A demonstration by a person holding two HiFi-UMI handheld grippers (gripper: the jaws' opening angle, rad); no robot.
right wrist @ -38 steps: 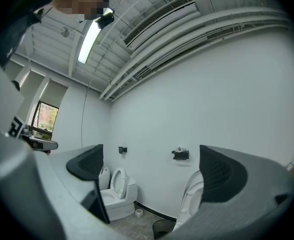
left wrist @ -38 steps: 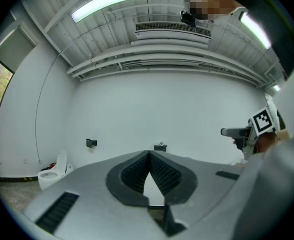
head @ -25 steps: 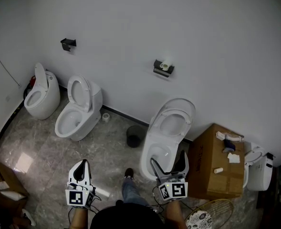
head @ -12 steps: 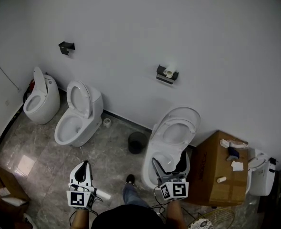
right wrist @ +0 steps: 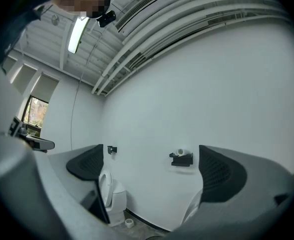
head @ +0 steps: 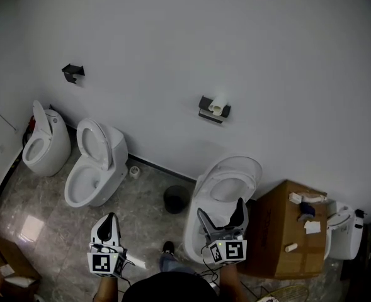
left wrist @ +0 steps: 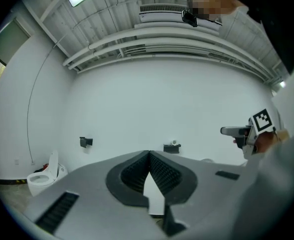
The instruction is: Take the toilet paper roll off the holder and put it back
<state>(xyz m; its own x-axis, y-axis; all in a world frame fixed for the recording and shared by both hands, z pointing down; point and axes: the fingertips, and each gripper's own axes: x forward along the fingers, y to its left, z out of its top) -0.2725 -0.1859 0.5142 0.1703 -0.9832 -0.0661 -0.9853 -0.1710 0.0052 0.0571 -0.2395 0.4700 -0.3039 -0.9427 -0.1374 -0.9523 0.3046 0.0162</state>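
A white toilet paper roll [head: 217,104] stands on a black wall holder [head: 213,111] above the middle toilet; it shows too in the left gripper view [left wrist: 174,143] and right gripper view [right wrist: 179,152]. My left gripper [head: 110,221] is held low at the left, jaws shut with nothing between them. My right gripper [head: 220,214] is held over the toilet bowl, jaws wide open and empty. Both grippers are far below and short of the holder. The holder [right wrist: 181,159] appears between the right gripper's jaws.
Three white toilets line the wall: one [head: 220,197] under the holder, two [head: 94,162] [head: 43,143] to the left. A second black holder [head: 73,72] hangs at upper left. A dark bin [head: 176,199] stands on the floor, a cardboard box [head: 286,231] with small items at the right.
The head view has tilted up, so the wall, holder and toilets sit lower and the toilets further left in the picture. Both grippers keep their places at the bottom, left shut, right open.
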